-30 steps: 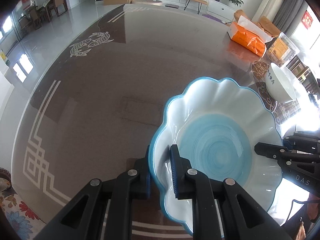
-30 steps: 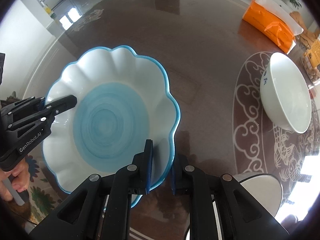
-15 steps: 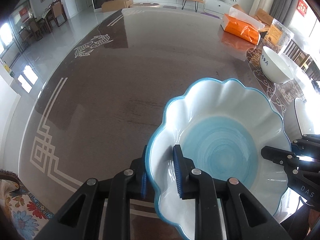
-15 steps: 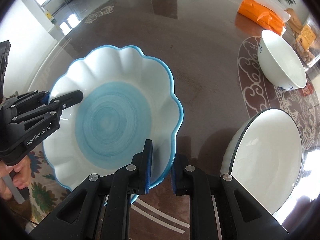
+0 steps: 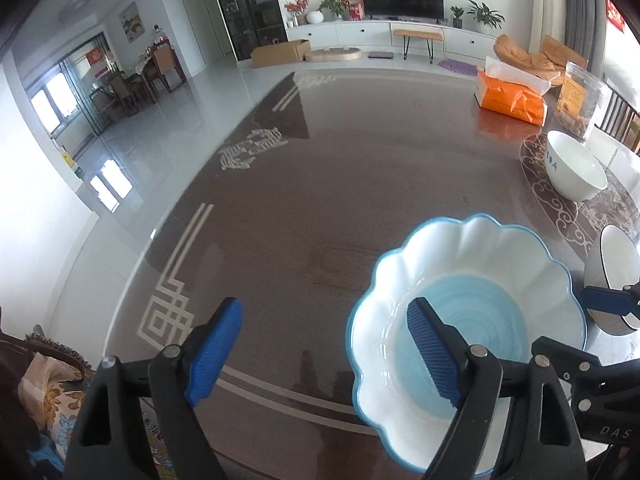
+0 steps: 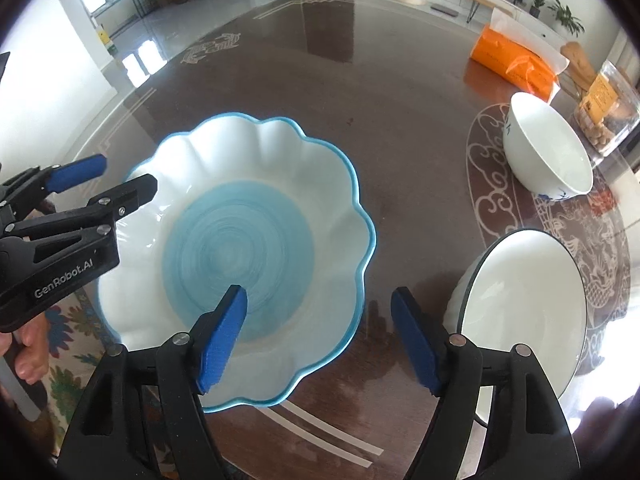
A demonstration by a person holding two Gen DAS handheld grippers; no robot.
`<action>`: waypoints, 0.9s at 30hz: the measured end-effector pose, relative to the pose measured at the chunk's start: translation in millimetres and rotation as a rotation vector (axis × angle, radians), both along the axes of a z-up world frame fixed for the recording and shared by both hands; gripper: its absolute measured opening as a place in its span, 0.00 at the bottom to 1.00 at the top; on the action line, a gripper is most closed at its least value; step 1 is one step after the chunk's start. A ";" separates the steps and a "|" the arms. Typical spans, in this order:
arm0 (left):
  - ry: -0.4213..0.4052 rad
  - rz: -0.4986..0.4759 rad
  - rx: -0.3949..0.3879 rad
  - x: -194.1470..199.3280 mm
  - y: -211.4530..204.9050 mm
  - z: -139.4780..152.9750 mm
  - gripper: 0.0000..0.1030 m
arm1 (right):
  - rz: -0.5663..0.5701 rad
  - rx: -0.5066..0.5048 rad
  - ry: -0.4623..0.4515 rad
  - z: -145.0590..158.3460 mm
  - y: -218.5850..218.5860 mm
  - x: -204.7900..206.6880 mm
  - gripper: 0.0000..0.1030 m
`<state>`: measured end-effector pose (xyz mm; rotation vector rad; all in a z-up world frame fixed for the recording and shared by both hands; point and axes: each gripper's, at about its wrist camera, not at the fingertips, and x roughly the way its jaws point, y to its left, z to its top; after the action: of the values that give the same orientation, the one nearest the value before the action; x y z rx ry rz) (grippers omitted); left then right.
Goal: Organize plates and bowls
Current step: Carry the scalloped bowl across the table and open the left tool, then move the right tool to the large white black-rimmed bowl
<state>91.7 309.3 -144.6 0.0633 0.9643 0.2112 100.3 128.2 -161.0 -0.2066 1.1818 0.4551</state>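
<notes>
with both sets of jaws opening off the scalloped blue bowl (image 6: 240, 248) resting on the table (image 6: 400, 120), left gripper (image 5: 324, 348) and right gripper (image 6: 320, 340) should lift straight clear, holding nothing.

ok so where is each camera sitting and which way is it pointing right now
Left wrist: on the left tongs, looking down and forward across the table toward the TV wall; its own opening fingers show, plus the right tongs at the right edge.
Right wrist: on the right tongs, looking steeply down; its own opening fingers, the left tongs and a hand show.
Shared: scalloped plate, white bowl, orange pack.
</notes>
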 end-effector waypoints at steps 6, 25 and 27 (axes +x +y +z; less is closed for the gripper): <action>-0.041 0.021 0.011 -10.5 1.2 26.2 0.82 | -0.045 0.045 -0.043 18.6 -14.8 8.5 0.75; -0.083 -0.103 -0.080 -40.0 -90.3 55.0 0.82 | -0.476 0.116 -0.294 93.5 -185.6 -45.0 0.75; -0.080 -0.136 -0.099 -41.9 -107.9 54.4 0.82 | -0.512 0.113 -0.294 92.5 -200.7 -51.5 0.75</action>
<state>49.7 201.4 -90.1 0.0289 0.8858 0.0402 48.8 -72.6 -68.4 0.1256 0.8744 0.0363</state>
